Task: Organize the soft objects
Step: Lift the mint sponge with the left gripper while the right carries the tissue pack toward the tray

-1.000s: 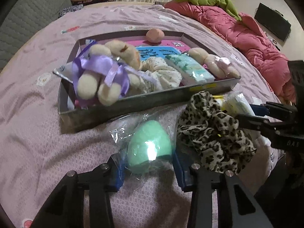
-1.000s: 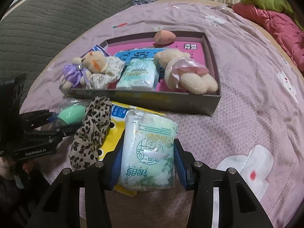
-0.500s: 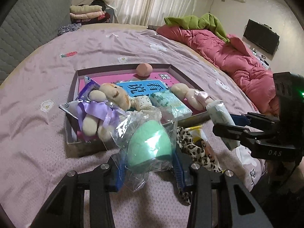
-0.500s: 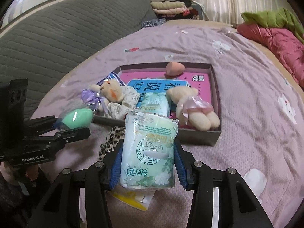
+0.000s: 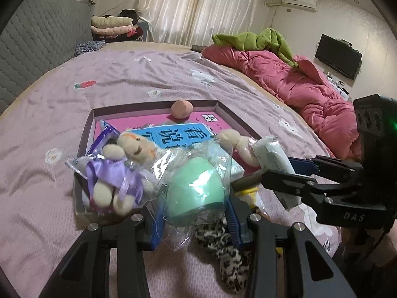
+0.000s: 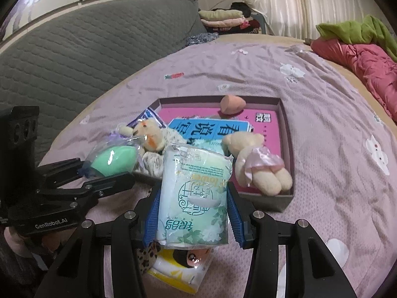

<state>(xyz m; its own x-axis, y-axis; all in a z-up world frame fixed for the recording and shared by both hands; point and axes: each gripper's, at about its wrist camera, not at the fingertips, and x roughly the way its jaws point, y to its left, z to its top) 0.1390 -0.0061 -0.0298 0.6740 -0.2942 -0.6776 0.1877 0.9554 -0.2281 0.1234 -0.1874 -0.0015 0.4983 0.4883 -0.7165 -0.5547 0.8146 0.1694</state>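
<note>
Lilac bedsheet (image 5: pixel 153 79) spreads beneath white curtains (image 5: pixel 203 7) and a wall-mounted television (image 5: pixel 337 55).

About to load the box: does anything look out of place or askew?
The purple-ribbon bear slumps over the near-left rim of the box. The leopard scrunchie and a yellow packet lie outside the box on the bedspread.

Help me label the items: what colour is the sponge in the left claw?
Mint green sponge, wrapped in clear plastic, pinched in the left claw; clearest in the left wrist view.
</note>
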